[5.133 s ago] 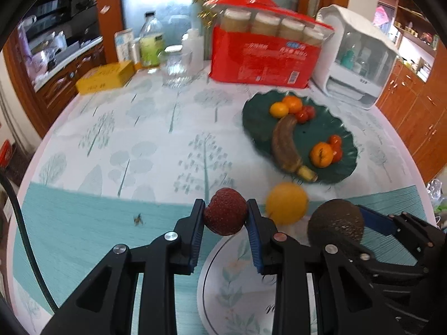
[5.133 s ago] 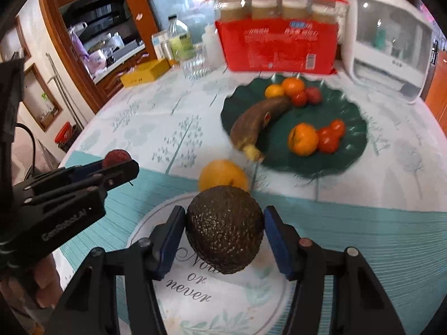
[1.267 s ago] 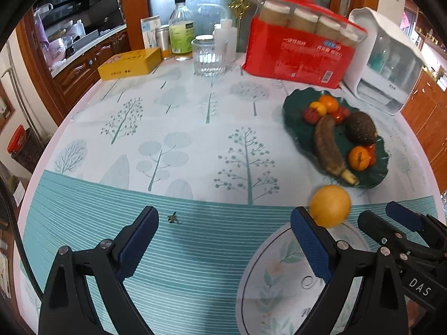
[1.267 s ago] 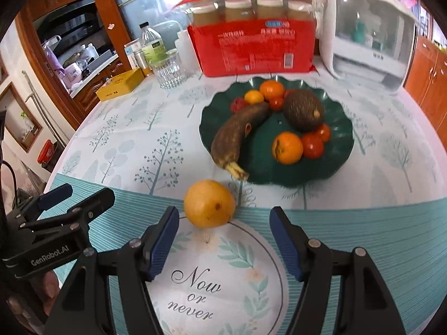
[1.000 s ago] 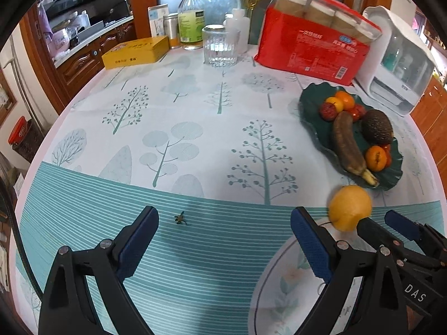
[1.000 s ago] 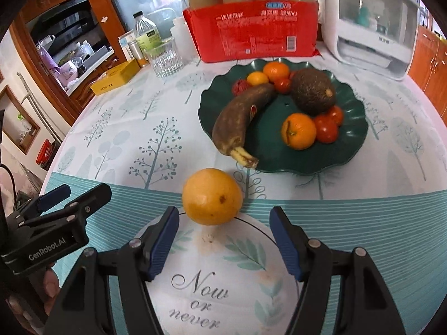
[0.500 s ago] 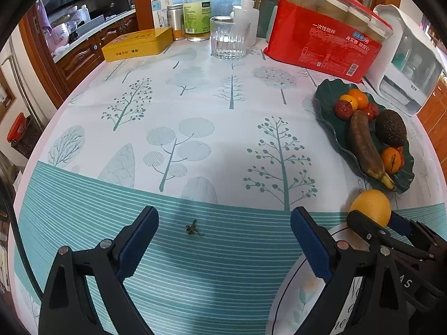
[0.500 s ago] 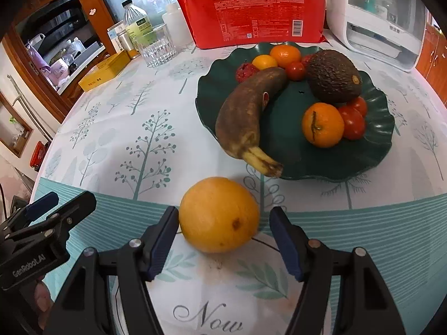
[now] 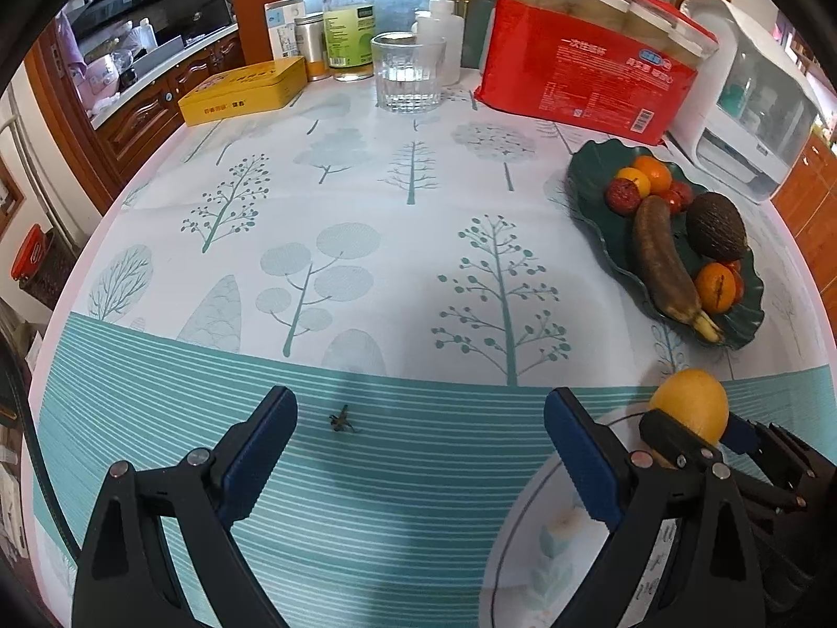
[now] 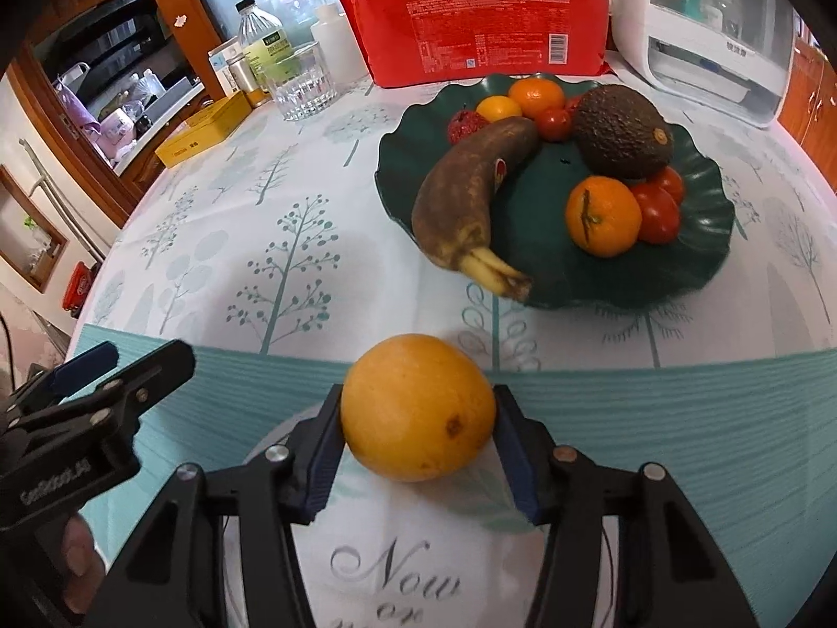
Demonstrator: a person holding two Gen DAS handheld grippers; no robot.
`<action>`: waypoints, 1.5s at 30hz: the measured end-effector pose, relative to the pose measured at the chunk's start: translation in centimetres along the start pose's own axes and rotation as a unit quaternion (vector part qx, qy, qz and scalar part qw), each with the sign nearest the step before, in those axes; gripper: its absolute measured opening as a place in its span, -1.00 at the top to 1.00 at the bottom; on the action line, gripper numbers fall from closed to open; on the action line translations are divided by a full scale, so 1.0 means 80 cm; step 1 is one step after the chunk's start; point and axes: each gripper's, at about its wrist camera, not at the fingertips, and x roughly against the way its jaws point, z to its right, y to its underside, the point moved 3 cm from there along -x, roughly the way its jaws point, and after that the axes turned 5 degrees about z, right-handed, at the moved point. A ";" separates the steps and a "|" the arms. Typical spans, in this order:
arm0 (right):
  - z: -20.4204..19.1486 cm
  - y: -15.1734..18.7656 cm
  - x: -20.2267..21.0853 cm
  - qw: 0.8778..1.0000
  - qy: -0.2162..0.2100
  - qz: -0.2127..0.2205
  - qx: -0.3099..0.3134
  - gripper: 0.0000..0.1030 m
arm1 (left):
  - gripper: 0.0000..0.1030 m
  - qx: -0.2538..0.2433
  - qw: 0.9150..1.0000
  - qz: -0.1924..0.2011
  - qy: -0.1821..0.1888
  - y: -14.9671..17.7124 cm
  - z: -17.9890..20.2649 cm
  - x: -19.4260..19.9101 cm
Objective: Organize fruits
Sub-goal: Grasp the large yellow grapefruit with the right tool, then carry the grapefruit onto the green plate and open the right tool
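Observation:
A large orange [image 10: 417,407] sits on the tablecloth at the rim of a white round mat [image 10: 397,575]. My right gripper [image 10: 418,445] is shut on the orange, one blue pad touching each side. In the left wrist view the orange [image 9: 689,405] and right gripper [image 9: 696,439] show at lower right. My left gripper [image 9: 418,450] is wide open and empty above the teal stripes. The dark green plate [image 10: 696,256] holds a brown banana [image 10: 471,193], an avocado [image 10: 620,131], oranges, tomatoes and a red fruit.
At the back stand a red pack of paper cups [image 9: 591,78], a glass [image 9: 408,73], a bottle [image 9: 348,15], a yellow tin [image 9: 243,89] and a white appliance [image 9: 753,99]. A small dark speck [image 9: 341,419] lies on the cloth between the left fingers.
My right gripper moved forward around the orange and closed on it. The left gripper stayed open and shifted slightly left. Earlier the avocado and red fruit went onto the plate.

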 end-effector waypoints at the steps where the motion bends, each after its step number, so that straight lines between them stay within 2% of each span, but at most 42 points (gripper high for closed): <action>1: 0.001 0.001 0.006 1.000 -0.002 0.001 0.000 -0.05 | -0.84 -0.002 1.000 0.000 0.000 0.000 0.003 0.003; 7: 0.016 -0.013 0.044 1.000 0.000 0.019 0.009 -0.04 | -0.84 -0.016 1.000 -0.008 0.014 -0.009 0.032 0.017; 14: 0.035 -0.077 0.069 0.997 0.031 0.054 0.036 -0.05 | -0.84 -0.038 0.999 0.005 0.029 -0.061 0.073 0.028; 20: 0.048 -0.137 0.063 0.994 0.052 0.078 0.053 -0.05 | -0.85 -0.037 0.998 0.026 0.033 -0.119 0.093 0.026; 24: 0.051 -0.160 0.039 0.994 0.060 0.073 0.063 -0.05 | -0.86 -0.042 0.998 0.035 0.026 -0.145 0.100 0.016; 29: 0.055 -0.170 0.002 0.994 0.070 0.056 0.069 -0.05 | -0.86 -0.048 0.998 0.030 0.019 -0.159 0.102 -0.004; 35: 0.061 -0.170 -0.025 0.994 0.077 0.039 0.071 -0.07 | -0.86 -0.049 0.999 0.012 0.014 -0.157 0.100 -0.030; 45: 0.056 -0.170 -0.020 0.993 0.068 0.051 0.077 -0.10 | -0.86 -0.046 0.999 0.004 0.014 -0.153 0.100 -0.038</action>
